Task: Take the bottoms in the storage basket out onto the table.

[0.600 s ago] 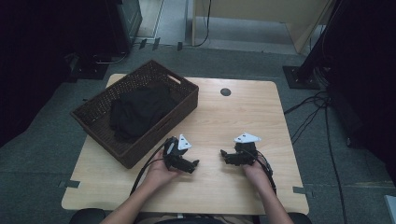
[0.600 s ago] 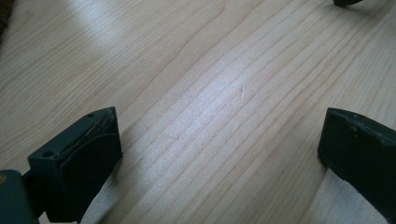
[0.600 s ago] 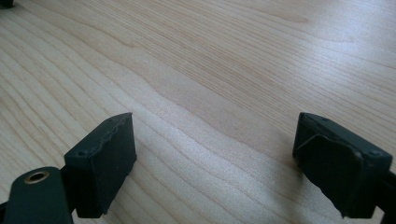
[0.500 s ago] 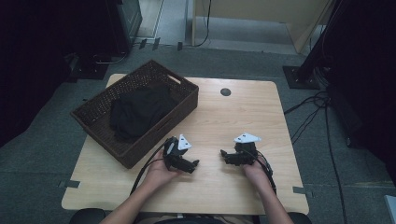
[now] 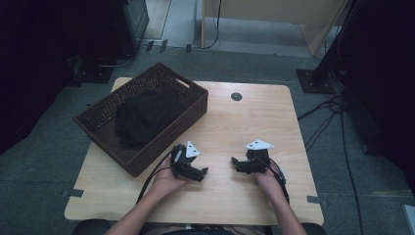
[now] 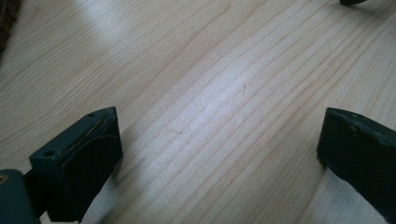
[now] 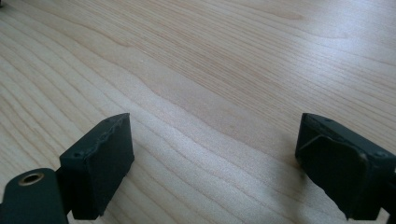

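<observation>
Black cloth (image 5: 145, 116) lies inside the woven basket (image 5: 100, 134); right of the basket, left gripper (image 5: 203, 171) and right gripper (image 5: 235, 160) rest on the table (image 5: 235, 122), jaws wide, holding nothing

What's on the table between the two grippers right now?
Nothing: in the high view the left gripper and right gripper face each other over bare table. Each gripper view shows plain wood between open jaws.

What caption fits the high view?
Both open claws, left and right, rest on the table beside a basket of black cloth.
</observation>
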### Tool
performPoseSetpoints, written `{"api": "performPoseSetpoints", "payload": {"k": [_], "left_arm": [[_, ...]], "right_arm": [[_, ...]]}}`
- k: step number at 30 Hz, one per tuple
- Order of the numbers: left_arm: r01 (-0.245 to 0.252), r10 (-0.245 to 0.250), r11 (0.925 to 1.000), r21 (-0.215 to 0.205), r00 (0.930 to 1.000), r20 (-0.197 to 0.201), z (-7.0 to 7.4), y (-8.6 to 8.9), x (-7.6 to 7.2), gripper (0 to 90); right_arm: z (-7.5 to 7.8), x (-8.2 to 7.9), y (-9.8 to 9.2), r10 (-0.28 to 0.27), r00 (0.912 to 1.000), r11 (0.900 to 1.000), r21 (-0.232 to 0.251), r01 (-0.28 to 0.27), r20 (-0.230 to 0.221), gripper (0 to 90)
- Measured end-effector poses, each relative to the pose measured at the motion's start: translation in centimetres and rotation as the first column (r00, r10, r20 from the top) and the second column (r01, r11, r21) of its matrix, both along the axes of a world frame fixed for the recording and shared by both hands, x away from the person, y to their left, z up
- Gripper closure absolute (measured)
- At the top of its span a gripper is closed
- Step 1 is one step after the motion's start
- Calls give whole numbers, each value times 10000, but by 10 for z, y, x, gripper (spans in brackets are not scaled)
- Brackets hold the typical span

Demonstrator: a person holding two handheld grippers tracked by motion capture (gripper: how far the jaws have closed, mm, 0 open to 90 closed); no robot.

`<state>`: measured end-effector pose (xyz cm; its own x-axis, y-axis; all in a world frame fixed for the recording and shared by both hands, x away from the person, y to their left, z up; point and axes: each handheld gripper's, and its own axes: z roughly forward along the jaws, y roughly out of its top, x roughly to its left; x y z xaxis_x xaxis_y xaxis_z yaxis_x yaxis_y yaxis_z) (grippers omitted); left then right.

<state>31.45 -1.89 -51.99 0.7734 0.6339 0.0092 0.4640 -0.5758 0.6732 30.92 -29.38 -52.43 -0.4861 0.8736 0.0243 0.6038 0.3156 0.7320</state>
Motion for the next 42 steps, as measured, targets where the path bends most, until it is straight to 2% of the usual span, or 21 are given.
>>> {"api": "performPoseSetpoints", "payload": {"k": [1,2,3,5,6,8,10,13,17,18,19,21,22,25,28,33,39,42], "left_arm": [[-9,9,10000,52,10000,-30,1,0,0,12],[44,-44,10000,2,10000,-30,3,1,-1,50],[130,-130,9999,1,9999,-29,5,2,-1,164],[163,-166,9998,-92,9995,-281,7,4,0,167],[213,-227,9995,-225,9979,-603,10,6,1,182],[235,-258,9992,-315,9969,-746,11,8,2,256],[211,-244,9989,-412,9963,-822,15,10,2,255],[453,-473,9985,-310,9966,-678,22,12,1,263],[1066,-1074,9942,-137,9897,-945,33,13,-2,299],[1226,-1235,9923,-150,9870,-1025,41,13,-3,297],[1226,-1235,9923,-150,9870,-1025,41,13,-3,298],[1281,-1318,9908,-436,9867,-956,53,15,-5,302],[1281,-1318,9908,-436,9867,-956,53,15,-5,302],[1300,-1351,9899,-559,9857,-1003,66,21,-4,302],[1208,-1249,9916,-466,9872,-989,74,24,-4,301],[981,-1004,9946,-336,9921,-757,97,29,-3,299],[1103,-1119,9931,-396,9929,-412,122,34,-2,299],[1059,-1078,9928,-562,9937,-307,128,38,0,303]], "right_arm": [[0,0,0,0,10000,10000,0,0,0,111],[0,0,0,-4,10000,10000,4,4,2,111],[0,0,0,9,10000,10000,-8,-9,10,111],[0,0,0,6,10000,10000,-5,-6,10,111],[0,0,0,5,10000,10000,-5,-5,11,111],[0,0,0,0,10000,10000,-8,0,11,111],[0,0,0,6,10000,10000,-9,-6,11,111],[0,0,0,5,10000,10000,-8,-5,12,111],[0,0,0,-10,10000,10000,-3,10,-2,111],[0,0,0,-11,10000,10000,-3,11,-1,111],[0,0,0,-11,10000,10000,-3,11,-1,111],[0,0,0,-2,10000,10000,-18,2,0,111],[0,0,0,-2,10000,10000,-18,2,0,111],[0,0,0,8,10000,10000,-22,-8,3,111],[0,0,0,7,10000,10000,-21,-7,3,111],[0,0,0,28,10000,10000,-26,-28,9,112],[0,0,0,12,10000,10000,-13,-12,20,112],[0,-1,0,51,10000,10000,6,-51,7,112]]}}
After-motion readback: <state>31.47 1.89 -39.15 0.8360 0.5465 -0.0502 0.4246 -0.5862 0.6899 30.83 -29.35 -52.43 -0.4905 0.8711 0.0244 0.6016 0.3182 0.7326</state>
